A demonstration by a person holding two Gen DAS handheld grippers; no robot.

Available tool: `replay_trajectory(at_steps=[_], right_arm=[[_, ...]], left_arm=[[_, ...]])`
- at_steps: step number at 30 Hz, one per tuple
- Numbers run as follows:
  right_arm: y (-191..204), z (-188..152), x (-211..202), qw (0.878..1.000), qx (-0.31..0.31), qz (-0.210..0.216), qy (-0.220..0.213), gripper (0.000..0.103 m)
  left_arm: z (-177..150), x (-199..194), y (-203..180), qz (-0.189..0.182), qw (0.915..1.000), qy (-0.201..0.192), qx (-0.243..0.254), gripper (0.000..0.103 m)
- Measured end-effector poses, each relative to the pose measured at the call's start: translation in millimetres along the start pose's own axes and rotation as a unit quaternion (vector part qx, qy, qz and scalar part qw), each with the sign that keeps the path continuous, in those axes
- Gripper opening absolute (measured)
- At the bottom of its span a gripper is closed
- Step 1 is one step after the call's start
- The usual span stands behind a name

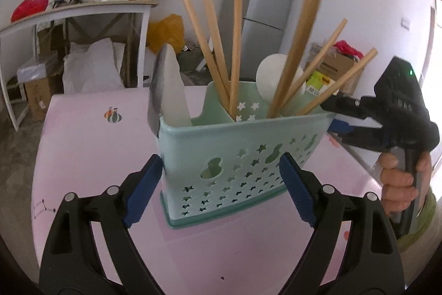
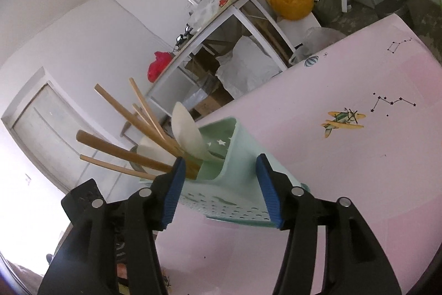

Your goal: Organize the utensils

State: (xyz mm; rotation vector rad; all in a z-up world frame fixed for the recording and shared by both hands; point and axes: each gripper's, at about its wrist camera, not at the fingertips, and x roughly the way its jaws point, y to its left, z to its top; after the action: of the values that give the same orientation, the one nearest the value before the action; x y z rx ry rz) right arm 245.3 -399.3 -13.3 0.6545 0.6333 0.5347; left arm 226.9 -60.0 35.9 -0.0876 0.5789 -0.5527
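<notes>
Left claw [image 1: 221, 184] spread, its 2 pads flanking the green utensil caddy [image 1: 234, 156]; right claw [image 2: 218, 187] spread just beside the caddy's end.

Mint-green plastic utensil caddy [image 1: 243, 156] w/ star cutouts; tan wooden sticks [image 1: 237, 46]; white spoon [image 2: 187, 134]; pink tabletop [image 2: 331, 184] w/ plane & constellation prints; blue-padded black grippers.

No text can be read with certainty. The right gripper [image 1: 338, 112] shows pale marks on its black body and the fridge [image 1: 265, 10] carries a small label near its top, both too blurred to read.
</notes>
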Motion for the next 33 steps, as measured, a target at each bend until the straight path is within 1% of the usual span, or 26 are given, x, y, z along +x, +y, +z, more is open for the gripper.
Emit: replay_trajectory(at_steps=[3,6,12,16,18,19,20,22,23,24,25,27,29,30,31,32,33], right_arm=[[4.5,-1.5,5.2,1.000,-0.003,0.006,0.008,0.053],[15.6,-10.6,9.0,1.000,-0.009,0.015,0.020,0.053],[32.8,-29.0,1.1,0.999,-0.018,0.019,0.031,0.053],[39.8,-34.1,-2.0,0.999,-0.021,0.009,0.031,0.053],[43.7,-34.1,-4.0,0.999,-0.023,0.000,0.033,0.053],[49.1,-34.4,-8.8,0.999,-0.031,-0.007,0.027,0.053],[54.1,-35.1,-13.9,0.999,-0.041,-0.018,0.020,0.053],[68.1,-40.4,-30.2,0.996,-0.071,-0.063,0.001,0.053],[78.3,-46.8,-40.0,0.991,-0.093,-0.097,-0.013,0.053],[83.0,-50.7,-43.8,0.988,-0.106,-0.115,-0.019,0.054],[92.4,-60.7,-49.8,0.980,-0.131,-0.149,-0.026,0.056],[103.3,-79.3,-53.6,0.966,-0.158,-0.204,-0.030,0.063],[109.3,-100.7,-49.3,0.951,-0.173,-0.257,-0.015,0.068],[109.9,-107.9,-46.2,0.945,-0.177,-0.275,-0.004,0.069],[109.8,-119.7,-41.5,0.937,-0.182,-0.298,0.011,0.070],[109.7,-129.3,-37.8,0.931,-0.185,-0.314,0.021,0.072],[109.2,-134.3,-36.9,0.928,-0.185,-0.322,0.024,0.074]], left_arm=[[-1.5,-8.9,0.5,0.014,0.9998,0.001,-0.010,0.082],[-9.1,-26.1,-0.6,0.033,0.9993,0.006,-0.017,0.082],[-26.2,-59.4,-5.8,0.050,0.9982,0.013,-0.029,0.082],[-31.4,-70.3,-7.6,0.051,0.9981,0.012,-0.031,0.082],[-33.4,-76.6,-11.8,0.059,0.9981,0.002,-0.019,0.082],[-34.5,-81.0,-14.3,0.066,0.9977,-0.003,-0.015,0.083],[-35.8,-85.3,-17.0,0.073,0.9973,-0.009,-0.009,0.083],[-39.9,-96.6,-23.1,0.088,0.9959,-0.019,-0.004,0.084],[-42.6,-102.0,-25.6,0.095,0.9953,-0.019,-0.007,0.085],[-46.3,-108.8,-28.2,0.105,0.9941,-0.019,-0.014,0.085],[-49.7,-114.4,-29.3,0.112,0.9933,-0.020,-0.021,0.087],[-57.3,-124.5,-31.5,0.127,0.9910,-0.020,-0.039,0.089],[-68.3,-132.3,-33.9,0.133,0.9892,-0.014,-0.061,0.090],[-73.7,-134.0,-34.0,0.135,0.9885,-0.007,-0.067,0.090],[-76.3,-133.9,-33.5,0.139,0.9878,0.000,-0.069,0.090],[-79.3,-134.2,-34.5,0.146,0.9869,0.007,-0.068,0.090],[-81.5,-134.3,-34.9,0.154,0.9856,0.013,-0.068,0.090]])
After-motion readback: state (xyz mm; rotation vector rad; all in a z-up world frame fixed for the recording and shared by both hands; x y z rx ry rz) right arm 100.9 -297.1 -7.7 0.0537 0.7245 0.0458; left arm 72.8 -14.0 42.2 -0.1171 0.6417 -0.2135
